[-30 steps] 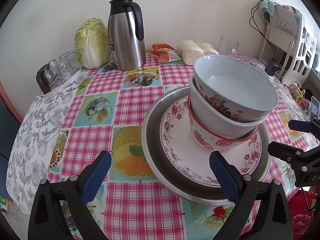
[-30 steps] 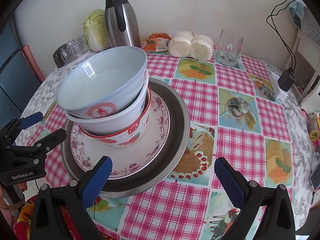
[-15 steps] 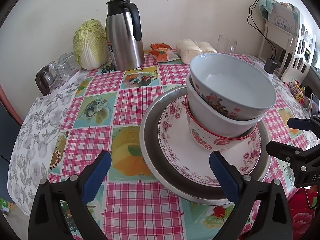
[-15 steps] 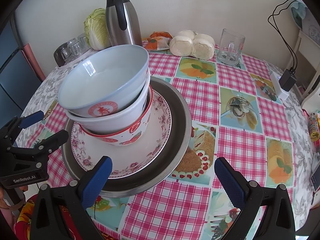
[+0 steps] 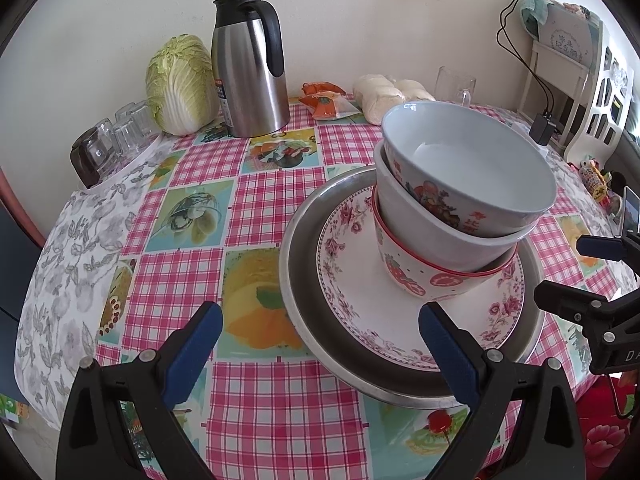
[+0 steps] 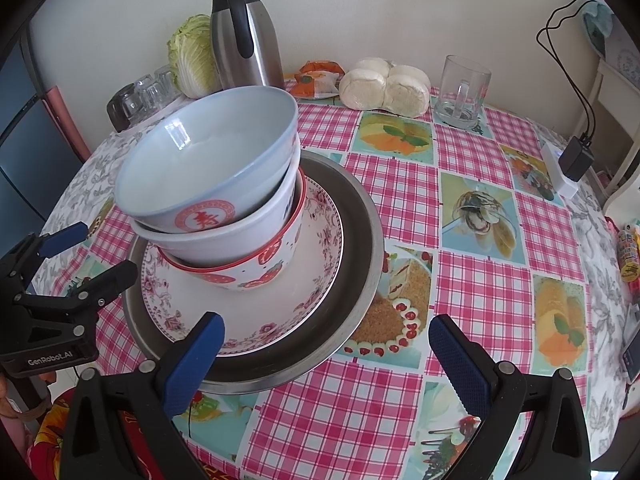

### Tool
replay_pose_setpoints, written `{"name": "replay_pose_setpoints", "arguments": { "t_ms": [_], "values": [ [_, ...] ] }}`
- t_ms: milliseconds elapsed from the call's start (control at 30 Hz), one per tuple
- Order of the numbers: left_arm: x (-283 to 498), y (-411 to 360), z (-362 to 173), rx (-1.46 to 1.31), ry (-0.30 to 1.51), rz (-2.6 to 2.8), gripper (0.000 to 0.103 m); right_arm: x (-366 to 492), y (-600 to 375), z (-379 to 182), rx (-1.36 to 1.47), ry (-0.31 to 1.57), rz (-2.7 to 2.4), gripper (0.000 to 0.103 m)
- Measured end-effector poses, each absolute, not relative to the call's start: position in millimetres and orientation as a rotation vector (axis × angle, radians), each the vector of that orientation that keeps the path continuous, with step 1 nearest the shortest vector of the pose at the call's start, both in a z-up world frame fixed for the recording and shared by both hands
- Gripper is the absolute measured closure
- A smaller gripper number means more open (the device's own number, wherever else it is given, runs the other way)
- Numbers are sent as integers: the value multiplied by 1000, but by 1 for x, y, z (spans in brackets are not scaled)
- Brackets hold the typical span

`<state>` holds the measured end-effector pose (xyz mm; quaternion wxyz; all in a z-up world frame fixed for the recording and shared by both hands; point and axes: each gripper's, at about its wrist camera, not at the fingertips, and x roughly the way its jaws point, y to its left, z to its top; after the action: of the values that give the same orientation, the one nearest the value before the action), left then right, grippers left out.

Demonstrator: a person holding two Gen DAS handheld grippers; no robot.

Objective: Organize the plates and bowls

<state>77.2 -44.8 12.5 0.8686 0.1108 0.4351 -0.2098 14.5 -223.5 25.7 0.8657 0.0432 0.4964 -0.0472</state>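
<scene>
Left tool (image 5: 318, 330) and right tool (image 6: 326, 340) both spread wide, blue-padded black fingers gripping nothing, hovering over near edge of round desk (image 6: 472, 288) under glossy pink-check oilcloth with food-picture squares; grey floral cloth (image 5: 68, 248) hangs below at left rim. Just beyond the fingers: wide dull steel round tray (image 5: 304, 300), holding white plate with pink flower border (image 5: 348, 272). On plate, three nested bowls: white strawberry-print bowl with red rim (image 5: 404, 272) at bottom, plain white bowl (image 5: 404, 216) in it, glossy white bowl with red character emblem (image 6: 208, 168) on top, tilted. Far edge by cream wall: brushed-steel jug with black handle (image 5: 252, 76), pale green cabbage (image 5: 180, 84), upturned clear glasses (image 5: 120, 136), orange packets (image 5: 326, 100), white steamed buns (image 6: 384, 86), clear glass mug (image 6: 462, 92). White chair and black charger cable at right.
</scene>
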Motion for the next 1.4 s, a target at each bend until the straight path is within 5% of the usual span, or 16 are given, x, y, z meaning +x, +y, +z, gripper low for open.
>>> {"name": "replay_pose_setpoints", "arguments": {
  "t_ms": [1400],
  "values": [
    [80,-37,9,189,926,-429,4,15,-223,23,84,1055,-96,0]
  ]
}}
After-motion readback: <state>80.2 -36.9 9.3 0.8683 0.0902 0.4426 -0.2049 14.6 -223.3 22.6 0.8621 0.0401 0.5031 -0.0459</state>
